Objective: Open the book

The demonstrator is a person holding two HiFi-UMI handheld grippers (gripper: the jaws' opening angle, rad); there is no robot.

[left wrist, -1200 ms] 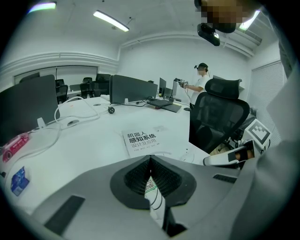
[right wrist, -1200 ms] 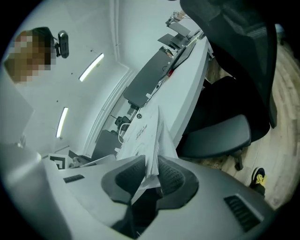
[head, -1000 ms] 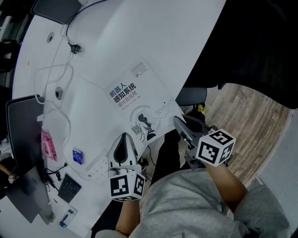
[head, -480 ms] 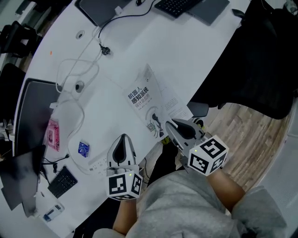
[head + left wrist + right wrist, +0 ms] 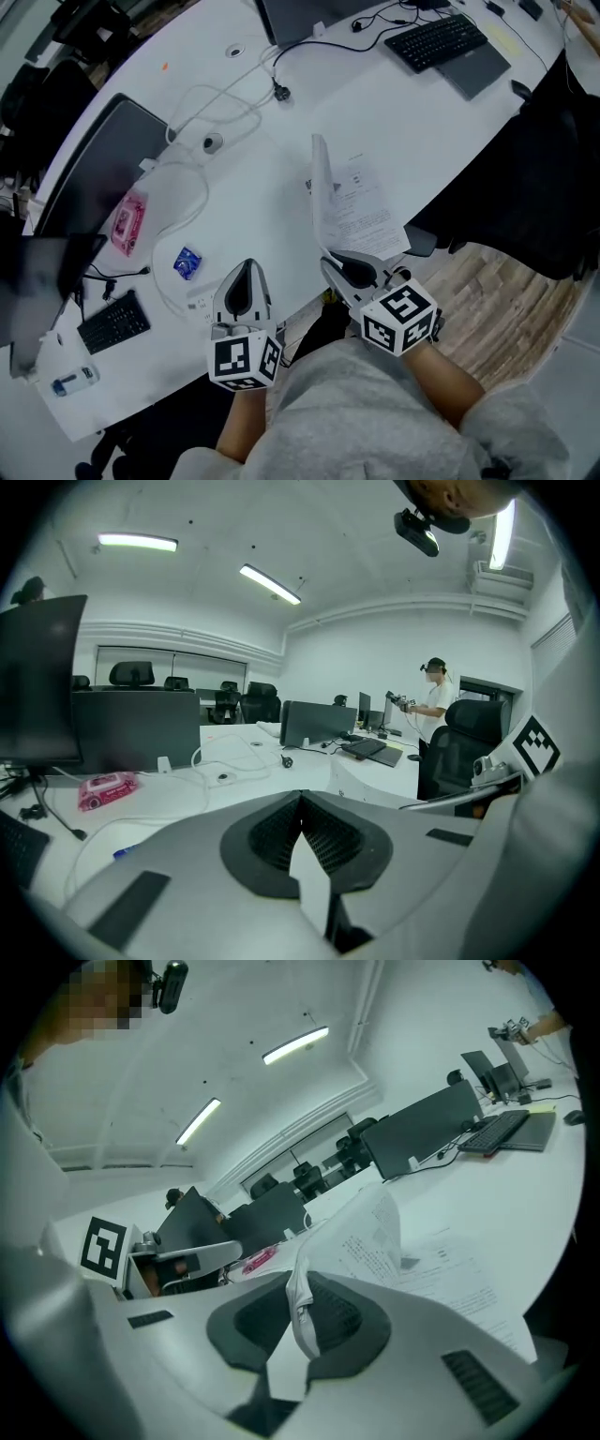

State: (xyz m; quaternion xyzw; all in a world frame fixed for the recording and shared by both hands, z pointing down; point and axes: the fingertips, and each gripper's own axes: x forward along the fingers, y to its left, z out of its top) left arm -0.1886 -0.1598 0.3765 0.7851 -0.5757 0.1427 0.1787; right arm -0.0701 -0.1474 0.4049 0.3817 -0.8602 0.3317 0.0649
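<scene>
one bench (image 5: 412, 122); two keyboards (image 5: 112, 322), far left and top right; one pink packet (image 5: 127, 223); one blue packet (image 5: 187, 262); one book (image 5: 361, 211), open at the front edge. two grippers: left gripper (image 5: 247, 272) fingers (image 5: 267, 832) together, empty; right gripper (image 5: 336, 265) fingers (image 5: 347, 1321) clamped on the book's raised leaf.

Curved white desk (image 5: 394, 112), wood-grain floor (image 5: 506, 309), black office chairs (image 5: 461, 747), ceiling strip lights (image 5: 270, 584), plain white walls (image 5: 356, 663)
</scene>
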